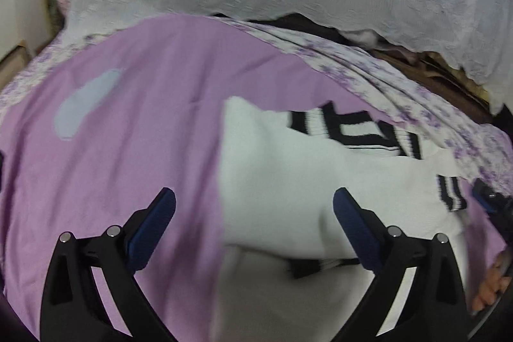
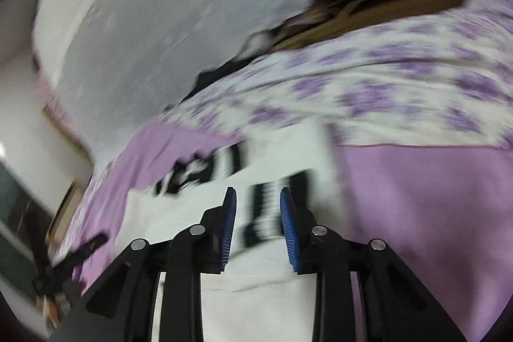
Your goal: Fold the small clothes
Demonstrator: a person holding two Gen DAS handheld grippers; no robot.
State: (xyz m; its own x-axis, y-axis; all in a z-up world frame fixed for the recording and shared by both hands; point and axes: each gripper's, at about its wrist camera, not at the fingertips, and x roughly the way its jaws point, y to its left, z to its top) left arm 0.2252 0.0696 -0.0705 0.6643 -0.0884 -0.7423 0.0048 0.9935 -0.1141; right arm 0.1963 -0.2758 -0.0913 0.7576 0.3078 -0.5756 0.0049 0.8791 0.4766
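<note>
Lilac sheet [image 1: 134, 149] covers the bed, and a white sweater [image 1: 282, 181] with black-striped cuffs lies flat on it, right of centre. Left gripper [image 1: 254, 202] hangs above the sweater's left edge, jaws spread wide and empty. Right gripper [image 2: 258, 202] hovers over a striped cuff [image 2: 275, 207], jaws narrowly parted with nothing pinched. The right view is heavily blurred. Risk: closing now could catch the sheet along with the knit and drag the half-made fold askew.
</note>
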